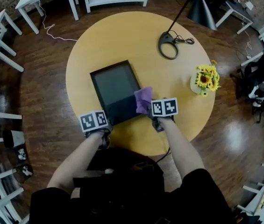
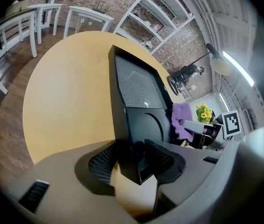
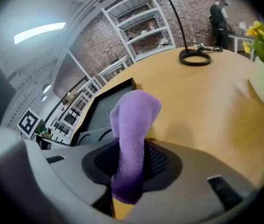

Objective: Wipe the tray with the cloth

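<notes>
A black tray (image 1: 115, 85) lies on the round yellow table (image 1: 122, 36), in front of me. My left gripper (image 1: 106, 124) sits at the tray's near left corner. In the left gripper view that corner of the tray (image 2: 136, 85) stands between the jaws, and my left gripper (image 2: 132, 160) has both pads against it. My right gripper (image 1: 149, 110) is at the tray's near right edge, shut on a purple cloth (image 1: 144, 98). In the right gripper view the cloth (image 3: 134, 125) stands up out of my right gripper (image 3: 129, 164) and droops over toward the tray (image 3: 106, 108).
A black ring-shaped lamp base (image 1: 168, 45) with a cord lies at the table's far right. A vase of sunflowers (image 1: 204, 80) stands near the right edge. White tables and shelves ring the room on a dark wood floor. A person (image 3: 218, 17) stands far off.
</notes>
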